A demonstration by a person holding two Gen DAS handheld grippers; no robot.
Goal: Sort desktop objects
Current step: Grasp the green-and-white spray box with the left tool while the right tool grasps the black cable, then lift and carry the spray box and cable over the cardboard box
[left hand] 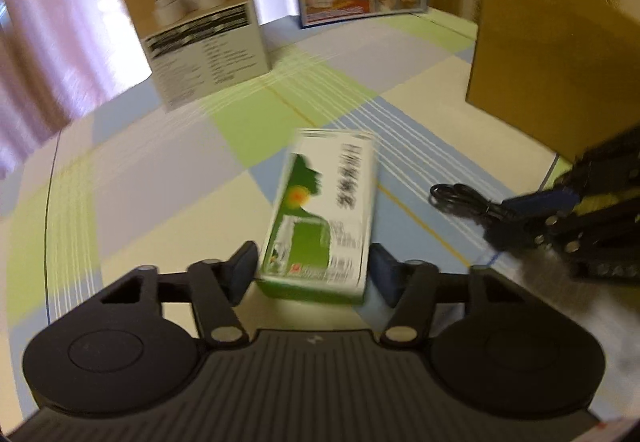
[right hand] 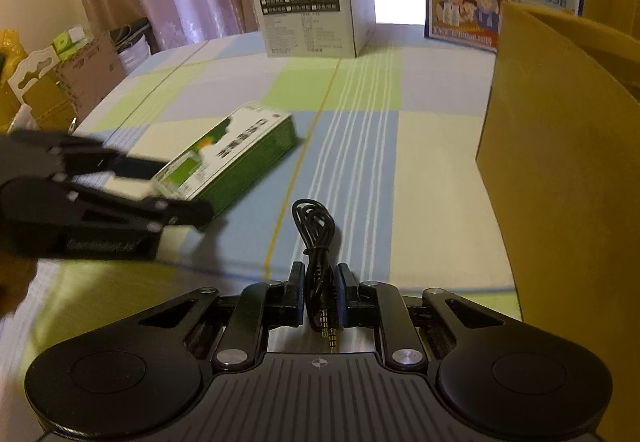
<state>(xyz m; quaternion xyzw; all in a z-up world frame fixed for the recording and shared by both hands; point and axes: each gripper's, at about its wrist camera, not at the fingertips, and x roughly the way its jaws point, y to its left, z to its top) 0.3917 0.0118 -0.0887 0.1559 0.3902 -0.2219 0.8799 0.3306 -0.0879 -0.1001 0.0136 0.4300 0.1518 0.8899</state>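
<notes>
My right tool is shut tight on the black cable; my left tool has closed round the green box.

Both things are down on the checked counter, near its middle. The left tool's pads look pressed on the near end of the box, though the picture is blurry. I think this is the picking-up step. Next I should lift both straight up. The big brown box stands close on the right, so I must steer clear. The far side has more open room.
</notes>
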